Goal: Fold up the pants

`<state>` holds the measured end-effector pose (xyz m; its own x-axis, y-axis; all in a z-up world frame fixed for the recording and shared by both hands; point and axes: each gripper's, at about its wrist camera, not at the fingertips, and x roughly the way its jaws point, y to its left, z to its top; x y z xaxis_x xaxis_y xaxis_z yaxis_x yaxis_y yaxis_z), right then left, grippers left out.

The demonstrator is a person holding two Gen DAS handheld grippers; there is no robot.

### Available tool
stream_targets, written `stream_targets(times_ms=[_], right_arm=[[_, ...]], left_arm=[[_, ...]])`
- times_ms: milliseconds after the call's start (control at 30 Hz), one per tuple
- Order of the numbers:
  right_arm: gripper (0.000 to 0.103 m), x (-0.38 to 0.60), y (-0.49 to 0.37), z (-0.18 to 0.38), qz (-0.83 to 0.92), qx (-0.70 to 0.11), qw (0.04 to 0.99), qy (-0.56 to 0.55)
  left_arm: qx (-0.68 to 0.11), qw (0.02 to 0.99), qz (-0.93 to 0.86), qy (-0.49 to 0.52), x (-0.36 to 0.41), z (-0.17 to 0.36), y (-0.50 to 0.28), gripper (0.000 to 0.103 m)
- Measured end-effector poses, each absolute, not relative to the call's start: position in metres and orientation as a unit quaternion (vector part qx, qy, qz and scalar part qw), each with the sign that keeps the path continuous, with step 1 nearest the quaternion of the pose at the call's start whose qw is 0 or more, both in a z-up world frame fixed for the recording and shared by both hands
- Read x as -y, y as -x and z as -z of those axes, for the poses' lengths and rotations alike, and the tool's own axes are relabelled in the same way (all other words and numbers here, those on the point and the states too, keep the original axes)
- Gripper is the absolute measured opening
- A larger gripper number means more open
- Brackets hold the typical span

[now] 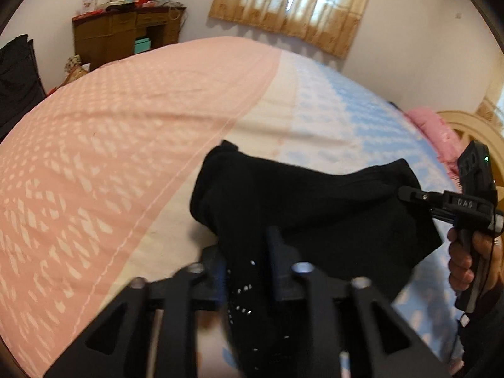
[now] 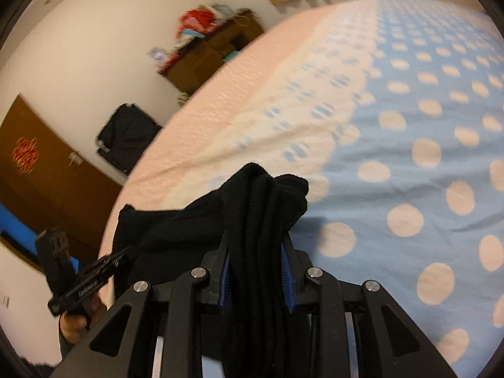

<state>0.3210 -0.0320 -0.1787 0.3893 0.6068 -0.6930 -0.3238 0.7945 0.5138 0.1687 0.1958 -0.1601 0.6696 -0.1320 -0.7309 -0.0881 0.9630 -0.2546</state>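
The black pants [image 1: 315, 208] hang bunched between my two grippers above the bed [image 1: 126, 145]. My left gripper [image 1: 249, 252] is shut on one edge of the pants, with cloth running down between its fingers. My right gripper [image 2: 256, 245] is shut on a thick folded wad of the pants [image 2: 264, 208]. In the left wrist view the right gripper [image 1: 406, 193] grips the pants' right edge. In the right wrist view the left gripper [image 2: 126, 253] holds the far end at lower left.
The bed [image 2: 409, 126] has a pink, cream and blue dotted sheet. A brown desk [image 1: 126, 34] with clutter stands by the far wall, a black suitcase [image 2: 129, 138] beside the bed, a pink pillow [image 1: 438, 132] and wooden headboard [image 1: 472, 126] at right.
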Motion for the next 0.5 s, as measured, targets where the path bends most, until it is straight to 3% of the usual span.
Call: stream_targets(times_ms=[33,67,133,500], right_arm=[[0.036,0.035,-0.323,0.185,-0.275,-0.477,0.821,-0.153],[0.039,0.038,-0.322,0.189,-0.27,-0.476,0.822,-0.155],[0.044,0.04,-0.316,0.188,-0.267,-0.468,0.829,-0.148],[0.046,0.039,-0.267,0.171,-0.26,-0.442,0.857,-0.051]], left_arm=[[-0.403,0.906,0.0,0.13,-0.194,0.163,-0.169,0.053],[-0.399,0.908,-0.012,0.125,-0.193,0.164,-0.168,0.06],[-0.396,0.909,-0.014,0.125,-0.193,0.164,-0.166,0.062],[-0.396,0.908,-0.037,0.132,-0.201,0.162,-0.16,0.074]])
